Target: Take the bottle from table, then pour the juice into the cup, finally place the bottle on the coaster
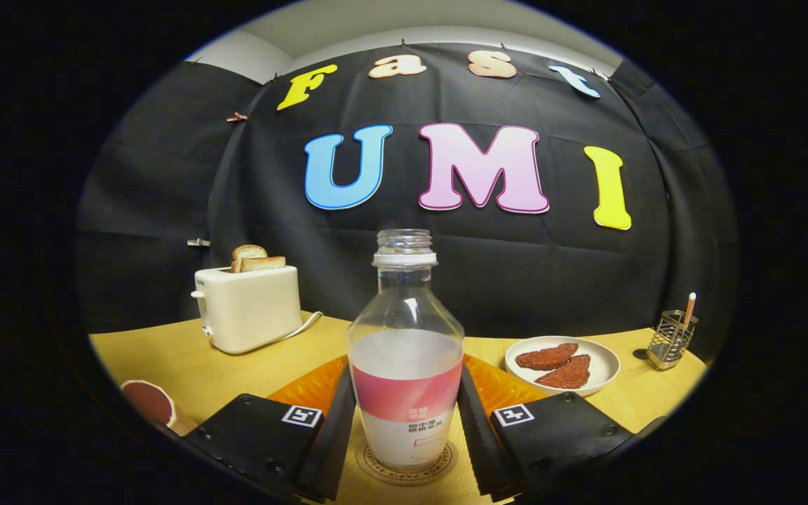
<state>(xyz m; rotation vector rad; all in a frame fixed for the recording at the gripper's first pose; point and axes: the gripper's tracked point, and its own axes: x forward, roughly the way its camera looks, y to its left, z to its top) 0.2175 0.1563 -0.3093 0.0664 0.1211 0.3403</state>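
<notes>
Bottle (405, 365) stands upright on the coaster (376, 468), cap off, between the gripper (405, 421) fingers (334, 428). Both fingers sit flush against its sides w/ no gap visible, so the gripper reads as clamped on the bottle, though how hard can't be told. Looks like the last step: bottle at or just on the coaster, release not yet done. Risks, as a guess: opening unevenly or pulling back w/ one finger dragging could tip the bottle, since it's tall and narrow at the neck; open mouth means any tilt could spill whatever is left. If the base isn't fully down, letting go could make it wobble or land off-centre on the coaster. Cup (151, 407) sits near, off to the left of the fingers, so a sideways retreat could clip it. Pose: gripper is level, low over the table (186, 365), pointing straight ahead, bottle centred.
</notes>
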